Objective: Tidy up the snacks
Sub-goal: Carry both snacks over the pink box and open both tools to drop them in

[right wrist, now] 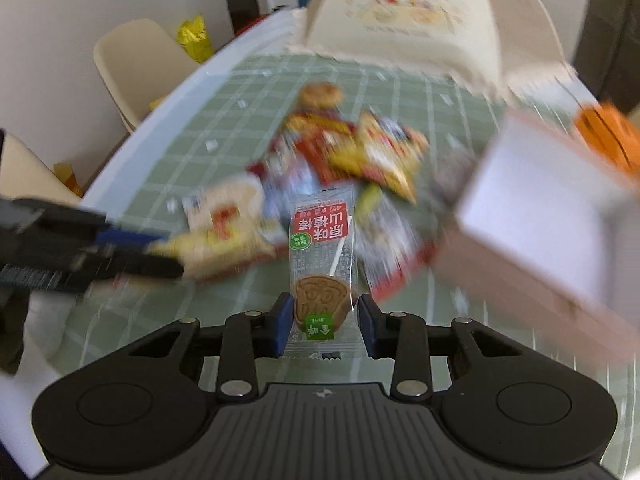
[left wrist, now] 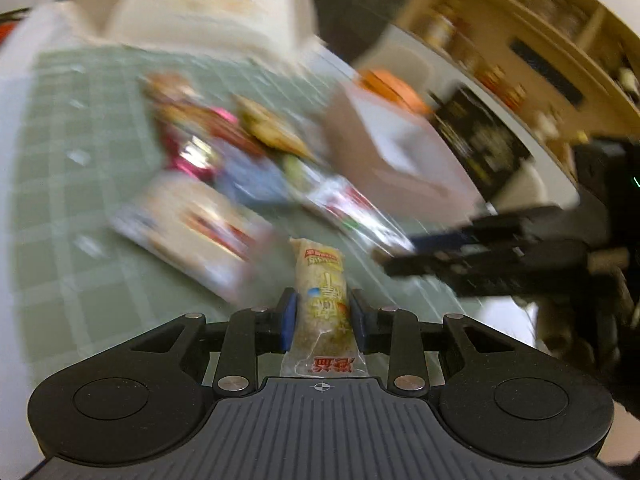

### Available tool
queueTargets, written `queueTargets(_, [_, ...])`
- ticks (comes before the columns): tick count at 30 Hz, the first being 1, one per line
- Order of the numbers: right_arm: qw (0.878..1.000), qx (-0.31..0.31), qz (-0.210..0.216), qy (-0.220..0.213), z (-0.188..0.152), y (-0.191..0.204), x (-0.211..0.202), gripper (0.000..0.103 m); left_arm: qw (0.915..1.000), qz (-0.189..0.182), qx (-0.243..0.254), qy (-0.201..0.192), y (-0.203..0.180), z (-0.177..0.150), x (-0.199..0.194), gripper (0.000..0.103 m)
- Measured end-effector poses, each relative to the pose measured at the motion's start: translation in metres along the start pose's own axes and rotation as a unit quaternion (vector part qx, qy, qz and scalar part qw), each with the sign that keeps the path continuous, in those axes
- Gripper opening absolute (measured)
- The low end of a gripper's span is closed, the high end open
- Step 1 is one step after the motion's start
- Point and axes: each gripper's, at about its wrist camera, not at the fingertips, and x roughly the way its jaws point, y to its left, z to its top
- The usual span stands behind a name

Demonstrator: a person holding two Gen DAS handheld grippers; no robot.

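Note:
My left gripper (left wrist: 323, 309) is shut on a yellow-brown snack bar in a clear wrapper (left wrist: 322, 292) and holds it above the green checked mat (left wrist: 80, 184). My right gripper (right wrist: 323, 318) is shut on a wrapped brown lollipop with a red label (right wrist: 322, 256). A blurred heap of snack packets lies on the mat in both views (left wrist: 224, 160) (right wrist: 352, 152). The right gripper shows at the right of the left wrist view (left wrist: 404, 252). The left gripper shows at the left of the right wrist view (right wrist: 160, 256).
A pinkish open box with a white inside (left wrist: 400, 152) (right wrist: 540, 216) stands right of the heap, an orange thing (right wrist: 608, 140) behind it. A cream container with a cartoon print (right wrist: 404, 12) stands at the back. Cream chairs (right wrist: 136, 68) and a wooden shelf (left wrist: 540, 40) surround the table.

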Motion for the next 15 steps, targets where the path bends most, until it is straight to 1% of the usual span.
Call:
queueTargets(3, [0.999,0.033,-0.015,0.004,-0.034,-0.019,-0.012,0.035,0.9995,-0.006,0.002,0.03,-0.024,-0.01,0.023,0.033])
queueTargets(5, [0.998,0.064,-0.023,0.004,-0.05,-0.033,-0.021,0.035,0.9988,0.001,0.005,0.048,-0.037,-0.011,0.037,0.033])
queueTargets(7, [0.995,0.09,-0.038,-0.003,-0.067,-0.046,-0.033,0.035,0.9967,0.028,0.031,0.07,-0.052,-0.011,0.052,0.033])
queueTargets(8, [0.994,0.097,-0.046,-0.007,-0.072,-0.051,-0.036,0.035,0.9939,0.049,0.05,0.085,-0.058,-0.008,0.062,0.033])
queueTargets(9, [0.993,0.102,-0.056,-0.008,-0.076,-0.055,-0.037,0.035,0.9917,0.063,0.071,0.087,-0.065,-0.007,0.069,0.032])
queueTargets(11, [0.991,0.11,-0.07,-0.008,-0.088,-0.061,-0.043,0.035,0.9892,0.076,0.087,0.09,-0.074,-0.007,0.075,0.033])
queueTargets(15, [0.99,0.11,-0.092,-0.006,-0.105,-0.063,-0.041,0.04,0.9871,0.084,0.097,0.096,-0.079,-0.002,0.085,0.034])
